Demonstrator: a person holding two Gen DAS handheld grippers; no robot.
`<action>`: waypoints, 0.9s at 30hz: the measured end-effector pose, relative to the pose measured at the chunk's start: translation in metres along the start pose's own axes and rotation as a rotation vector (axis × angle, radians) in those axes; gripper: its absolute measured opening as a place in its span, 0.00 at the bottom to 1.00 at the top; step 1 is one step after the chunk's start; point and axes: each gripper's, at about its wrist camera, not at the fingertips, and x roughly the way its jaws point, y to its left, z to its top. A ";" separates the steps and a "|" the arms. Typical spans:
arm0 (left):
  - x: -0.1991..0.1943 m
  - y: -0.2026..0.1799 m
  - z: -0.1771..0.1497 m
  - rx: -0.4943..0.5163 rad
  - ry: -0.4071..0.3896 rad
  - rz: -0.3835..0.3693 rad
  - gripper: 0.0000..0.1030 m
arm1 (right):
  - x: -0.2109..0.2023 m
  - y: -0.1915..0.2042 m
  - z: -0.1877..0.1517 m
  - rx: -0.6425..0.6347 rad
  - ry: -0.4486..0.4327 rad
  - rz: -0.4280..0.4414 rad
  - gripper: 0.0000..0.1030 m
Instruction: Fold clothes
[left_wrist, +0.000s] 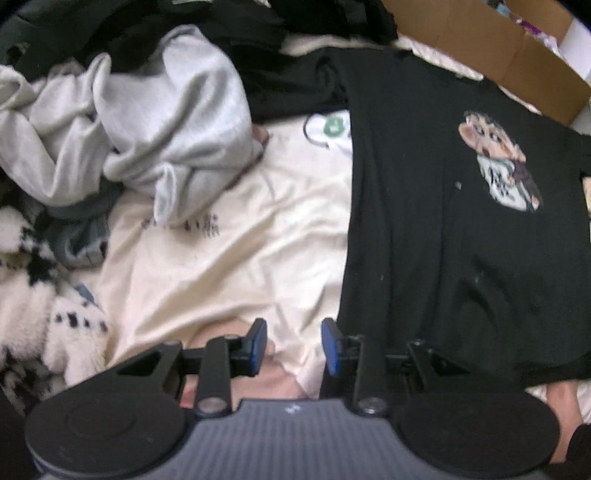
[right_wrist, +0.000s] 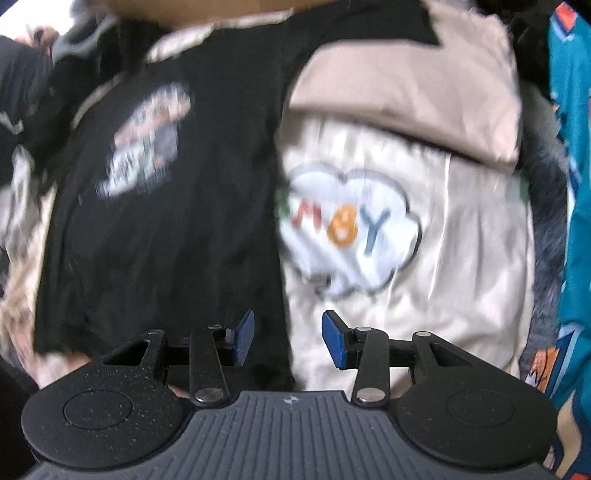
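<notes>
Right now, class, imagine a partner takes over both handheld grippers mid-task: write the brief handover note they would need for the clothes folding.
Left gripper: open, holding nothing, poised at the near hem of the cream T-shirt, beside the black T-shirt's left edge.
Right gripper: open, holding nothing, over the black T-shirt's right edge.
Black T-shirt: spread flat, cartoon print up, lying on the cream T-shirt.
Grey sweatshirt: crumpled in the pile to the left.
Done: black shirt laid out; no fold visible.
Left: probably grip its edges, fold it, then work through the cream shirt and the pile.
</notes>
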 end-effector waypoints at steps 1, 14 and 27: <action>0.003 0.001 -0.003 0.000 0.010 0.000 0.34 | 0.005 0.001 -0.005 -0.017 0.017 -0.004 0.47; 0.029 0.014 -0.040 -0.023 0.108 -0.004 0.34 | 0.056 0.018 -0.043 -0.183 0.108 -0.029 0.33; 0.027 0.001 -0.054 0.059 0.130 -0.049 0.35 | 0.073 0.025 -0.042 -0.271 0.136 -0.008 0.14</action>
